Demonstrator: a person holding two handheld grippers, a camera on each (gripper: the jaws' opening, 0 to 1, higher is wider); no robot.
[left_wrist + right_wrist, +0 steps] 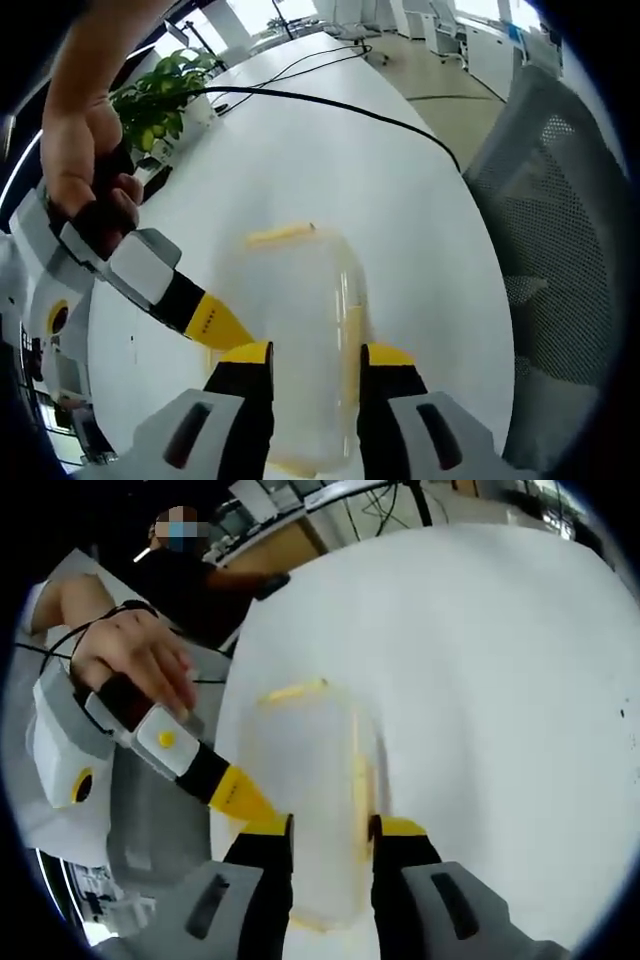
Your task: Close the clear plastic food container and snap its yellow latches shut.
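A white table (330,150) carries the clear container (300,330), which lies directly ahead of your tongs. Your left gripper (315,362) stands with jaws parted astride the container's near end, and your right gripper (330,830) likewise. Each view shows the other gripper entering from the left, its yellow tip beside the container.

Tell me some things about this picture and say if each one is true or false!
1. The box sits on a white table. True.
2. The box is black. False: it is clear plastic with yellow latches.
3. A leafy green plant stands on the table. True.
4. The plant sits inside the box. False: it stands apart from it, near the table's edge.
5. A black cable lies across the table. True.
6. The left claw has red tips. False: they are yellow.
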